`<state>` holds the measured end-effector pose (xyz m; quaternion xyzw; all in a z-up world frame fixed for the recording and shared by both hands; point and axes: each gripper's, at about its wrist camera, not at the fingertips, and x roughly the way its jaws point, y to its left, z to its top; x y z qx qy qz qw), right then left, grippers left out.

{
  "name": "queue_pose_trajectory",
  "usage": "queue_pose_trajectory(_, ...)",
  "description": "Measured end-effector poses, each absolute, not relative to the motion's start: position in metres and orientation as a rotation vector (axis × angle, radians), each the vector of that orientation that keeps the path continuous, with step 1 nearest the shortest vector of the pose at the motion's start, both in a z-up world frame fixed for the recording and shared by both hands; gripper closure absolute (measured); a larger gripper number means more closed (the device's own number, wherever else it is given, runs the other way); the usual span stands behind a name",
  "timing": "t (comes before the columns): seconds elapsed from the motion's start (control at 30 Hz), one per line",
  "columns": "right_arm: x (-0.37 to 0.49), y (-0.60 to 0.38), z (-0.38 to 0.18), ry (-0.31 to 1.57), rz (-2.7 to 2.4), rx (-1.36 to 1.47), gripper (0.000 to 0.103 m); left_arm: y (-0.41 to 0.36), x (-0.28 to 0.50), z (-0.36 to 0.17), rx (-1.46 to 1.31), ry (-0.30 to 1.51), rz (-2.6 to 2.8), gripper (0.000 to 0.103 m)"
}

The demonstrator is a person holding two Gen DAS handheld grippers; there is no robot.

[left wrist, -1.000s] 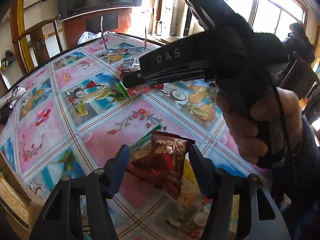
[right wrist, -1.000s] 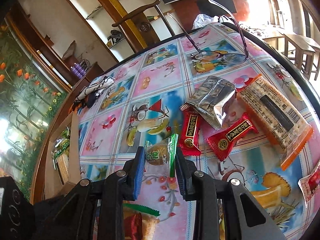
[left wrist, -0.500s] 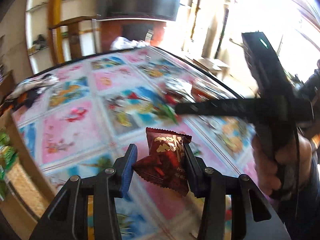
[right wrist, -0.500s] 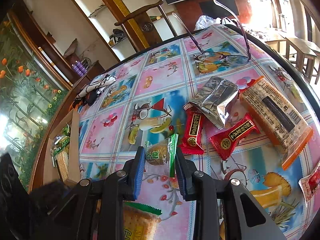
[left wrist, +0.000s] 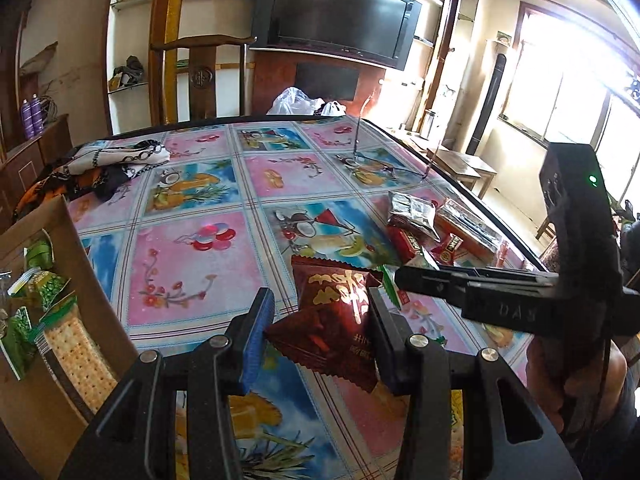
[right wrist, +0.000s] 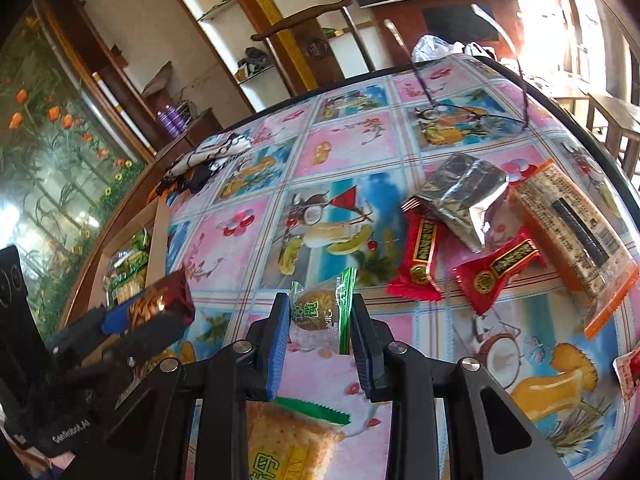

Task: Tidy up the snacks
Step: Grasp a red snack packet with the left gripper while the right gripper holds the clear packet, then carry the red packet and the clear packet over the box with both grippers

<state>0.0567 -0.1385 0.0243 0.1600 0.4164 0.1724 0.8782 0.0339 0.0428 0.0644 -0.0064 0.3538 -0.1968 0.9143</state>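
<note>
Above the patterned worktop [left wrist: 192, 268], the left gripper [left wrist: 320, 322] has its jaws clamped on a dark red snack packet [left wrist: 332, 316], lifted clear beside the cardboard box [left wrist: 76, 264]. Nearby, the right gripper [right wrist: 320, 326] pinches a green-edged snack [right wrist: 320, 312].

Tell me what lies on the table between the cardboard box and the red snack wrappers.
Nothing: in the left wrist view, only bare patterned tablecloth lies between the cardboard box and the red snack wrappers.

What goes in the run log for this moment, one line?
left gripper: shut on dark red snack packet, lifted | right gripper: shut on green-edged snack | cardboard box: crackers inside | table: snacks remain
</note>
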Motion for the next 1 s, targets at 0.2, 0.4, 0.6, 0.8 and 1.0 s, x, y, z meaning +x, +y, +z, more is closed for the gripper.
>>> queue_pose_trajectory(0.2, 0.050, -0.126, 0.029, 0.839, 0.390, 0.280, 0.072, 0.047, 0.034, 0.064, -0.019, 0.730, -0.390, 0.058)
queue_pose_trajectory(0.4, 0.049, -0.119, 0.028, 0.840, 0.410, 0.262, 0.072, 0.047, 0.036, 0.062, -0.008, 0.733, -0.371, 0.058)
queue_pose_trajectory(0.6, 0.047, -0.117, 0.029, 0.837, 0.417, 0.251, 0.072, 0.044, 0.036, 0.060, 0.031, 0.720, -0.328, 0.058)
queue_pose_trajectory(0.8, 0.048, -0.123, 0.029, 0.832, 0.394, 0.255, 0.072, 0.043, 0.035, 0.059, 0.075, 0.696, -0.278, 0.058)
queue_pose_trajectory(1.0, 0.049, -0.123, 0.028, 0.833, 0.399, 0.253, 0.072, 0.041, 0.031, 0.062, 0.142, 0.645, -0.221, 0.058)
